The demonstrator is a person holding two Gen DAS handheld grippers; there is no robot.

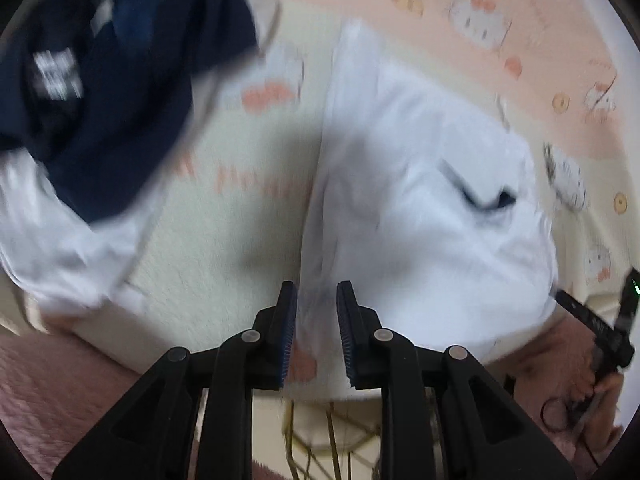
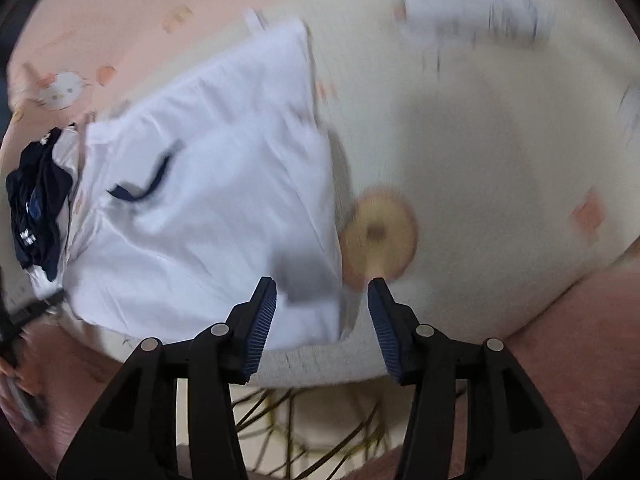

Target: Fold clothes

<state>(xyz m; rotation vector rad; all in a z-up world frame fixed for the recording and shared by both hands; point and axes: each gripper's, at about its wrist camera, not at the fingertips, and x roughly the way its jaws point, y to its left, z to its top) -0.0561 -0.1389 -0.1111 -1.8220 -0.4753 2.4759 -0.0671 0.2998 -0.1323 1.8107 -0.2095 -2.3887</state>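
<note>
**White garment flat on printed cover**

The white garment [image 1: 420, 200] lies folded on the printed cover [image 1: 224, 240]. Left gripper [image 1: 316, 332]: fingers part open, hem edge between them, grip unclear. Right gripper [image 2: 322, 326]: fingers apart, holding nothing. Navy garment [image 1: 120, 92] lies nearby.

On the table [image 1: 224, 248] the folded shirt [image 1: 420, 208] lies ahead of your left gripper [image 1: 317, 292], its near edge between the jaws; the heap of clothes [image 1: 120, 92] sits to its left; your right gripper [image 2: 322, 288] hangs above the shirt's right edge.
</note>
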